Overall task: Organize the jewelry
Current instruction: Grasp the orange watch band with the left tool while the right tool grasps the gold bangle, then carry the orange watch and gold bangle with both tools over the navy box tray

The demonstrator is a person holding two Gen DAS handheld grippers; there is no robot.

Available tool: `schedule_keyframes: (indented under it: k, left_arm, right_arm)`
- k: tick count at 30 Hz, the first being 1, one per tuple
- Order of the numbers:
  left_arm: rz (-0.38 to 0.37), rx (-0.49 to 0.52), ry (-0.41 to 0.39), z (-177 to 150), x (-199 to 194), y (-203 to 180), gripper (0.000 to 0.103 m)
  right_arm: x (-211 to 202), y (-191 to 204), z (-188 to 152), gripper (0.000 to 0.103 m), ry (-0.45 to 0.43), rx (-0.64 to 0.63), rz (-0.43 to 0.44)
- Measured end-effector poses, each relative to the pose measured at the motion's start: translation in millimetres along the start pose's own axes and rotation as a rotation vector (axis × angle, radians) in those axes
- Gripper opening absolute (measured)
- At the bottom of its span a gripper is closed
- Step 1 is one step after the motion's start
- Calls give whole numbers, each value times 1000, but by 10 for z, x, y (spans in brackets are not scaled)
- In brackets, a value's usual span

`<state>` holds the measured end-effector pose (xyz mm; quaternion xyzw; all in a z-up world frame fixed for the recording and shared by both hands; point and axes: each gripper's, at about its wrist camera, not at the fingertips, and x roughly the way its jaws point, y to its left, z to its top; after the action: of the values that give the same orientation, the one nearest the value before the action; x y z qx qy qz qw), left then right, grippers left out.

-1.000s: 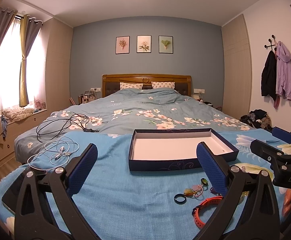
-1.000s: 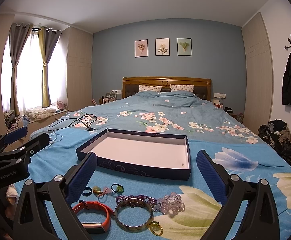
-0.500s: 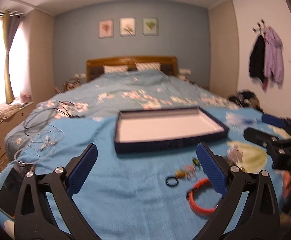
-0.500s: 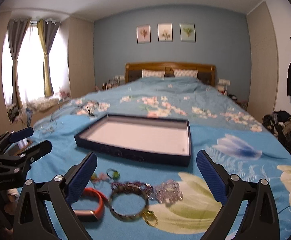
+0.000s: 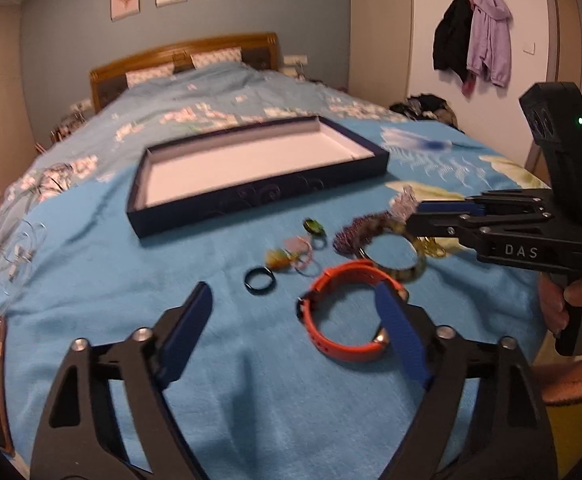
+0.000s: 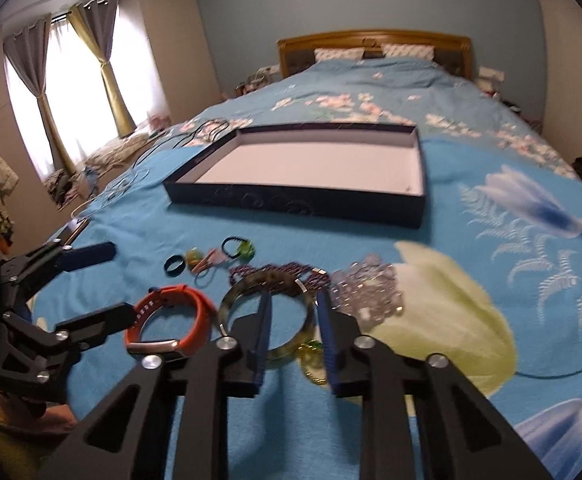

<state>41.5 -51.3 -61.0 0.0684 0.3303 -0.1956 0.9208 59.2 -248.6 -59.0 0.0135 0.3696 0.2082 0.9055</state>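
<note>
Orange band [image 5: 345,312] lies looped; left gripper [image 5: 295,312] spread, right gripper [image 6: 291,308] narrowed over bangle [image 6: 265,312].

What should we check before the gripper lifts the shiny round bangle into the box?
1. Box has room: ok, nothing lies inside it.
2. Right gripper is at the bangle: ok, its fingers are down over the ring.
3. Bangle rim is pinched: cannot tell; the jaws are narrow with a gap.
4. Bangle lies free of other jewelry: not ok; the purple bead bracelet is at its far rim and a gold piece at its near rim.
5. Left gripper is out of the way: ok, it is open beside the orange band.
</note>
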Motion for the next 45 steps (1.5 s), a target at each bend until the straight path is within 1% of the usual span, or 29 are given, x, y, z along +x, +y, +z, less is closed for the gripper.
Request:
schedule_keyframes:
  k: [3, 5, 6, 7, 9, 11, 12, 13, 14, 15, 18, 20, 23, 31, 33, 35, 39, 41, 43, 44, 45]
  left_arm:
    - [-44, -31, 35, -8, 61, 20, 65]
    - [-64, -50, 62, -10, 91, 56, 59]
    - [-73, -60, 80, -10, 115, 71, 52]
    - [-84, -67, 96, -10, 140, 82, 44]
    - [-102, -72, 122, -20, 194, 85, 38]
    - [-116, -78, 149, -30, 235, 97, 34]
    - [-121, -82, 154, -32, 247, 103, 32]
    - [-121, -81, 155, -26, 252, 104, 28]
    - [-122, -80, 154, -18, 253, 97, 24]
    - [-125, -80, 156, -9, 263, 95, 16]
    - [-122, -78, 156, 6, 245, 107, 10]
    - [-123, -71, 149, 22, 233, 121, 9]
    - [-148, -65, 118, 67, 175, 180, 8]
    - [-127, -39, 65, 235, 80, 319, 9]
    - [-126, -33, 44, 310, 52, 375, 9]
    - [-125, -20, 22, 410, 21, 421, 1]
    - [-105, 11, -30, 660, -36, 519, 1]
    - [-96, 23, -38, 752, -27, 546, 1]
    - [-91, 27, -24, 783, 7, 574, 3]
    - [-94, 17, -6, 778, 38, 597, 7]
    - [-104, 13, 6, 759, 62, 590, 16]
  right_arm:
    - [58, 27, 32, 17, 34, -6, 11]
    - [109, 12, 59, 17, 56, -7, -2]
    - [136, 2, 73, 19, 72, -5, 1]
    - [168, -8, 88, 19, 88, -2, -1]
    - [231, -29, 92, 19, 124, 7, 0]
    - [244, -31, 106, 19, 128, 3, 5]
    - [249, -43, 111, 17, 129, 0, 4]
    - [255, -70, 116, 10, 130, -1, 2]
    - [265, -77, 119, 7, 133, 1, -3]
    - [269, -94, 126, 6, 134, 2, 0]
    - [230, -122, 152, 6, 119, 10, 0]
    - [195, -141, 166, 6, 106, 18, 5]
    - [118, -172, 210, 6, 79, 30, 26]
    - [23, -176, 432, 6, 20, 16, 42]
    - [17, -185, 501, 6, 5, 15, 46]
    - [26, -202, 578, 6, -8, 10, 46]
    - [94, -271, 765, 6, -29, 14, 48]
    - [118, -294, 841, 6, -40, 9, 39]
    - [134, -297, 871, 6, -46, 7, 40]
    - [149, -302, 884, 6, -45, 8, 45]
    - [157, -304, 882, 6, -43, 7, 49]
